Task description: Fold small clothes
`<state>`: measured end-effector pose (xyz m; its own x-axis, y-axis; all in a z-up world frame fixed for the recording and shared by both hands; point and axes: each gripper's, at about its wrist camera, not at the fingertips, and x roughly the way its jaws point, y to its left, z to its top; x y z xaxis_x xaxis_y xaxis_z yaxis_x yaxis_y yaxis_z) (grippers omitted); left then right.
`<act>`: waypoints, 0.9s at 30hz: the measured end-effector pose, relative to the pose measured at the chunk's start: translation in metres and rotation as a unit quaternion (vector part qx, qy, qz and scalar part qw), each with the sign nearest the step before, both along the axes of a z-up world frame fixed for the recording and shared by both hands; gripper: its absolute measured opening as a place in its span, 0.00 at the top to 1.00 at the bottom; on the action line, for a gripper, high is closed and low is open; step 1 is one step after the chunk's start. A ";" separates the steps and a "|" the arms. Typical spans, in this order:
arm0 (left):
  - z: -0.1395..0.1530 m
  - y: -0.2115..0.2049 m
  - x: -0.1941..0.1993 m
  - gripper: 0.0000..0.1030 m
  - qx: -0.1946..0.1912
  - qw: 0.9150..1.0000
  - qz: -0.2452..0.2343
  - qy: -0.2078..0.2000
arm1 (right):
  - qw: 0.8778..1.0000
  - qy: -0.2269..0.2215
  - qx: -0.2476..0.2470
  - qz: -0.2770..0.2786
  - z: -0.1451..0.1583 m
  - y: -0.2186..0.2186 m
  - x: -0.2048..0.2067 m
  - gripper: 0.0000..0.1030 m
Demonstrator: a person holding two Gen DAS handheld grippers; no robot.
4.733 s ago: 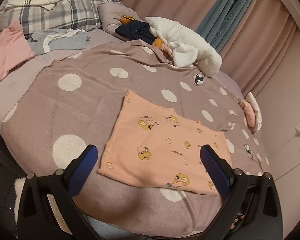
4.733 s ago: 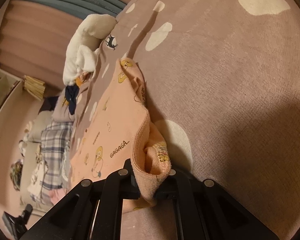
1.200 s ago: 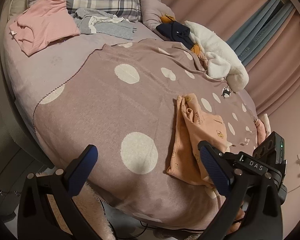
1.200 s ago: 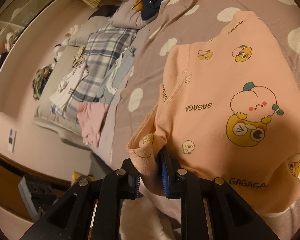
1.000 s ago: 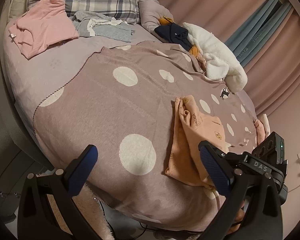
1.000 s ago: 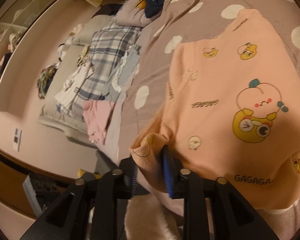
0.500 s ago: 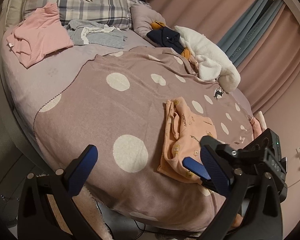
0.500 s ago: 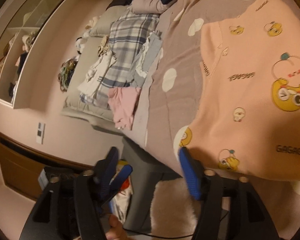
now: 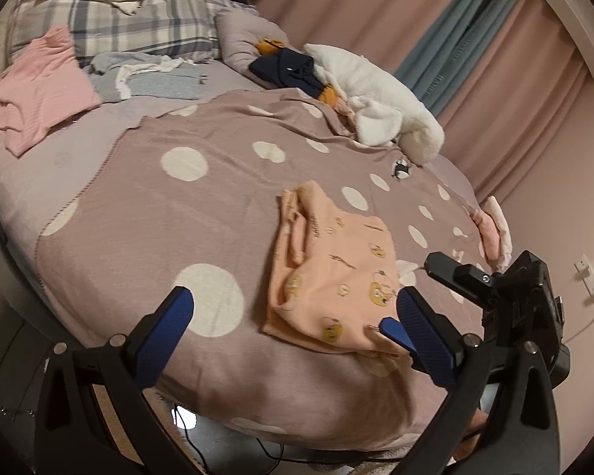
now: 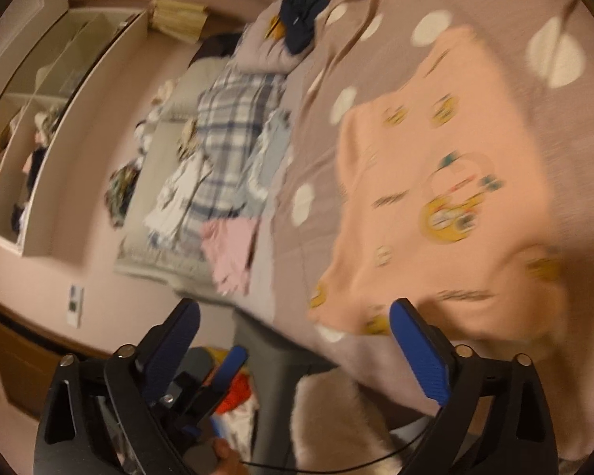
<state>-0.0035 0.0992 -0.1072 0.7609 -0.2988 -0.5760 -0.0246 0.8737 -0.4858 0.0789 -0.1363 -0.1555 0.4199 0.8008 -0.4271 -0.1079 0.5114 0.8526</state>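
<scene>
Released since a second ago, the peach printed garment (image 9: 332,273) lies folded on the polka-dot blanket (image 9: 170,213) near the bed's front edge, no longer pinched by the right claw (image 10: 293,340). That claw now stands wide apart, holding nothing, its blue pads at the garment's near edge; its view is blurred. In the left wrist view, the right claw appears at the lower right, just beside the garment's near corner. The left claw (image 9: 293,316) is also spread wide and holds nothing, hovering over the front edge of the bed with the garment between its fingers in view. Farther back on the bed lie a pink top (image 9: 39,91), grey clothes (image 9: 150,79), a plaid pillow (image 9: 138,19), a navy item (image 9: 285,69) and a fluffy white garment (image 9: 380,103). Pink curtains (image 9: 495,91) hang behind.
</scene>
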 end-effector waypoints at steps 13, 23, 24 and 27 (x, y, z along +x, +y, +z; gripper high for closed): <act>-0.021 -0.036 0.031 0.00 -0.020 0.998 -0.048 0.032 | 0.987 -0.007 -0.122 -0.100 0.002 -0.053 -0.008 0.01; -0.039 -0.047 0.054 0.00 -0.021 0.996 -0.054 0.061 | 0.984 0.022 -0.127 -0.120 -0.015 -0.078 -0.002 0.01; -0.042 -0.047 0.057 0.00 -0.024 0.996 -0.053 0.065 | 0.984 0.025 -0.126 -0.122 -0.016 -0.079 -0.001 0.01; -0.048 -0.047 0.064 0.00 -0.028 0.995 -0.058 0.075 | 0.985 0.040 -0.119 -0.122 -0.024 -0.081 0.005 0.01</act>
<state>0.0601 0.0519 -0.1552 0.6263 -0.4140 -0.6606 -0.0010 0.8469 -0.5317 0.0838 -0.2169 -0.1795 0.5444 0.5532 -0.6306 0.1055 0.7006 0.7057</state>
